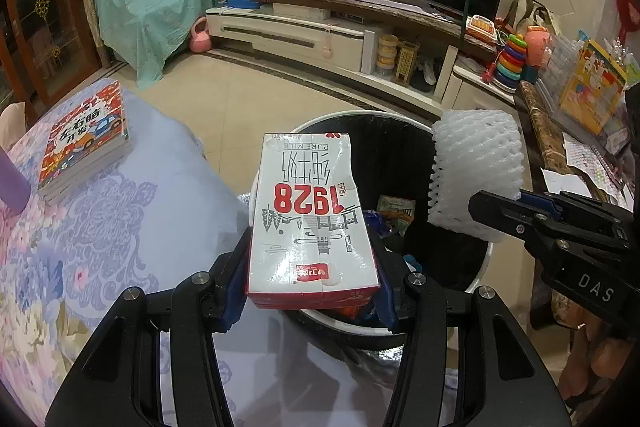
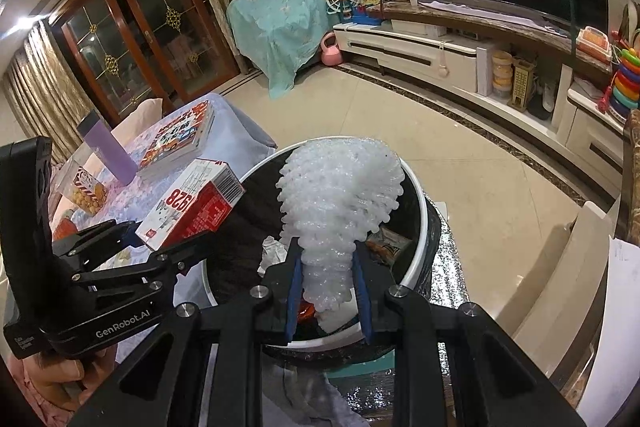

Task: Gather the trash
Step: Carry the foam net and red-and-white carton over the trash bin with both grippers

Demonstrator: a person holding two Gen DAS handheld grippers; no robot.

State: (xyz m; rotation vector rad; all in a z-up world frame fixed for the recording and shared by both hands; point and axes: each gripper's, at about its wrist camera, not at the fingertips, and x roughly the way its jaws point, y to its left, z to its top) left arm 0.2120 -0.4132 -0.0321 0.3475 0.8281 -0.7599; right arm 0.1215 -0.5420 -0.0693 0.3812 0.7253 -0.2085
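Note:
My left gripper is shut on a white and red milk carton marked 1928, holding it over the near rim of a round trash bin lined with a black bag. In the right wrist view the same carton sticks up from the left gripper at the bin's left edge. My right gripper is shut on a white foam fruit net, pinched at its narrow end, above the bin. The net also shows at the right of the left wrist view. Wrappers lie inside the bin.
A table with a flowered cloth stands left of the bin, bearing a stack of books, a purple cylinder and a snack box. A TV cabinet with toys lines the far wall. A dark cluttered table is at right.

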